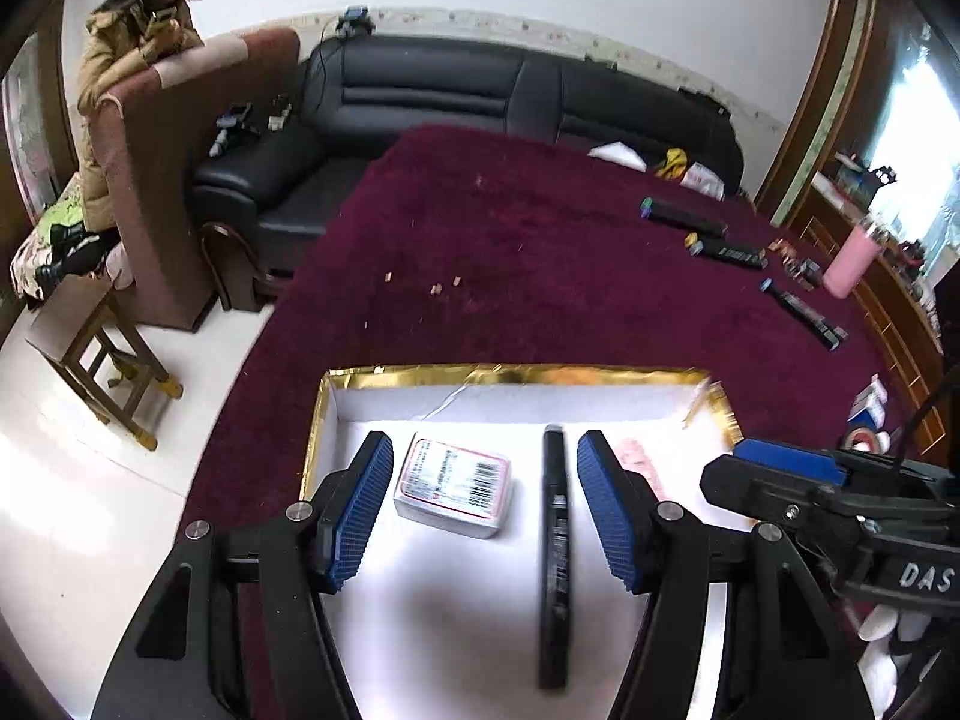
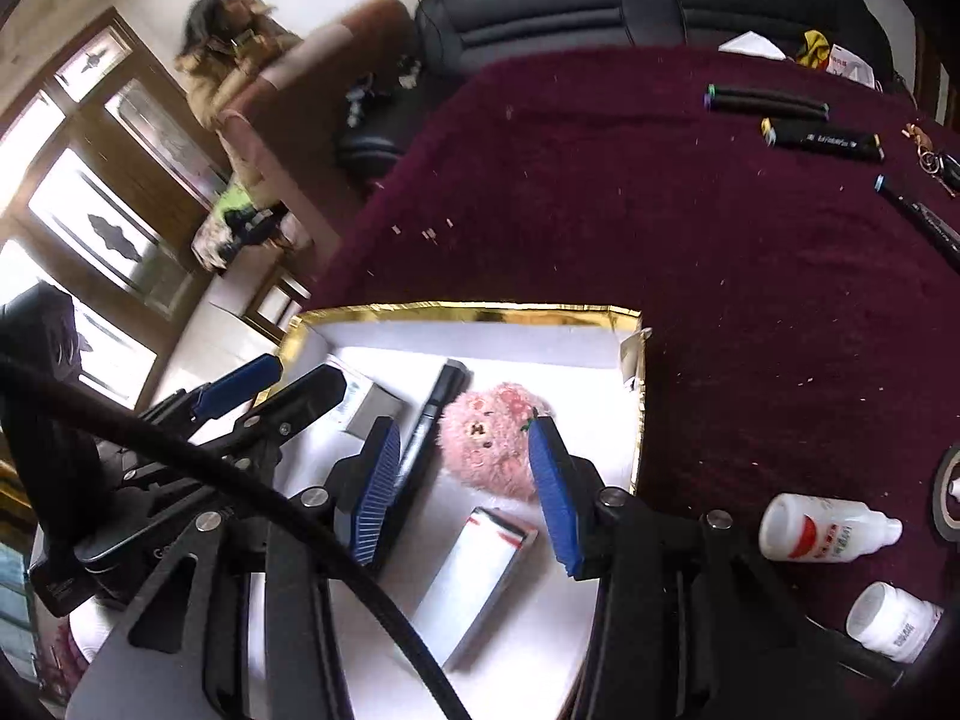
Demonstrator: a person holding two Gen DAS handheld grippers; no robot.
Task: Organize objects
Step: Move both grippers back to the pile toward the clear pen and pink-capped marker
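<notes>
Spread left tongs (image 1: 485, 504) above marker (image 1: 553, 540) in box (image 1: 510, 373); right tongs (image 2: 462, 492) spread over plush (image 2: 489, 438). Lift clear, then fetch markers (image 2: 822, 141) off surface (image 2: 720, 276).

Gold-rimmed white box (image 2: 456, 312), pink plush toy (image 2: 489, 441), black marker (image 1: 555, 540), maroon cloth (image 1: 540, 228)

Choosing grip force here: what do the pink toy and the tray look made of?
Pink toy: plush, seemingly synthetic fur; fuzzy, matte pile with a small stitched face. Tray: likely cardboard, glossy gold foil rim that mirrors light, matte white inside; core material uncertain.
</notes>
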